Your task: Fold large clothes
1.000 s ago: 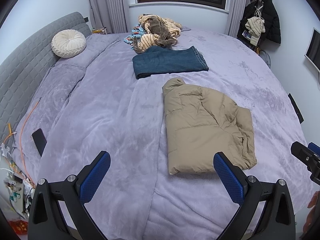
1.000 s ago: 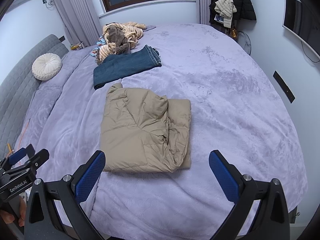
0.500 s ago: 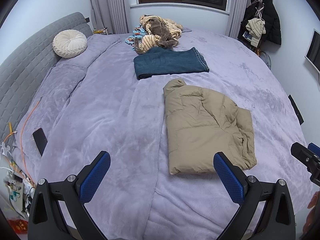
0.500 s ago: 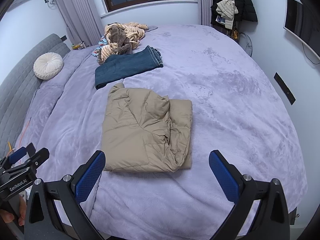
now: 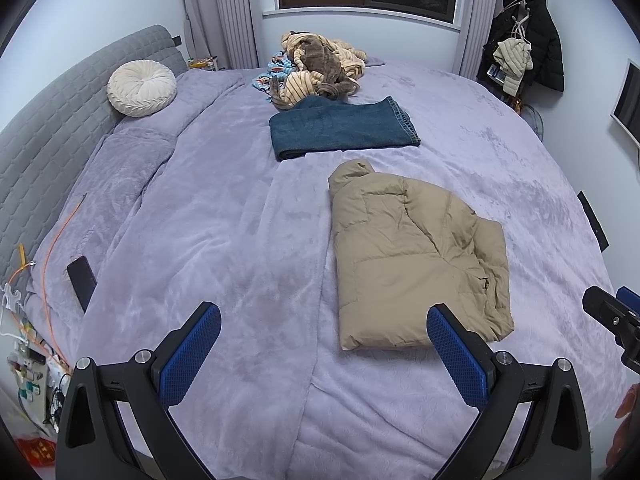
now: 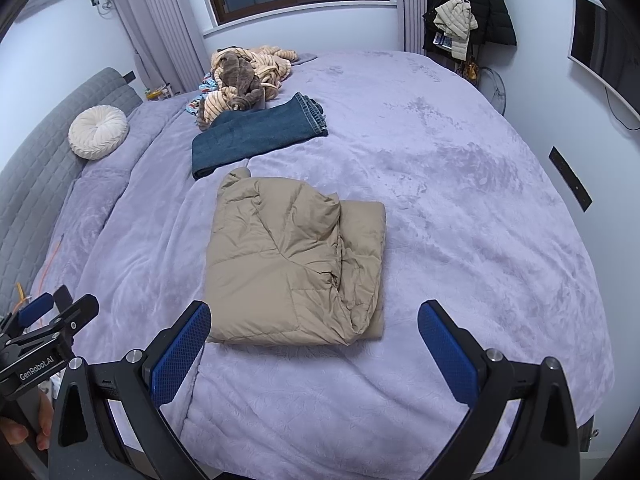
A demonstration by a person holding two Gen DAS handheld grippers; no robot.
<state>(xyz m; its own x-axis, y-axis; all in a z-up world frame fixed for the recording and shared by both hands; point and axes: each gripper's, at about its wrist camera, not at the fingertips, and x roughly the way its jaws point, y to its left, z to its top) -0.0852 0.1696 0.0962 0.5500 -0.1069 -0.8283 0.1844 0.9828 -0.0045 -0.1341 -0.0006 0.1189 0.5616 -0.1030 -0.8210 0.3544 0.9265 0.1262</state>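
Observation:
A folded beige puffer jacket (image 5: 416,256) lies flat on the purple bed; it also shows in the right wrist view (image 6: 296,264). Folded blue jeans (image 5: 344,128) lie beyond it, also in the right wrist view (image 6: 260,132). A pile of unfolded striped and brown clothes (image 5: 320,68) sits at the far side, also in the right wrist view (image 6: 244,76). My left gripper (image 5: 324,344) is open and empty, held near the bed's front edge, left of the jacket. My right gripper (image 6: 314,344) is open and empty, just in front of the jacket.
A round white cushion (image 5: 142,88) rests by the grey headboard (image 5: 52,128). A black phone (image 5: 82,282) and orange cable lie at the bed's left edge. Coats hang on a rack (image 6: 468,12) at the back right. A screen (image 6: 604,48) is on the right wall.
Both grippers have drifted slightly; the views shift a little downward in frame. The clothes have not moved and both grippers stay open.

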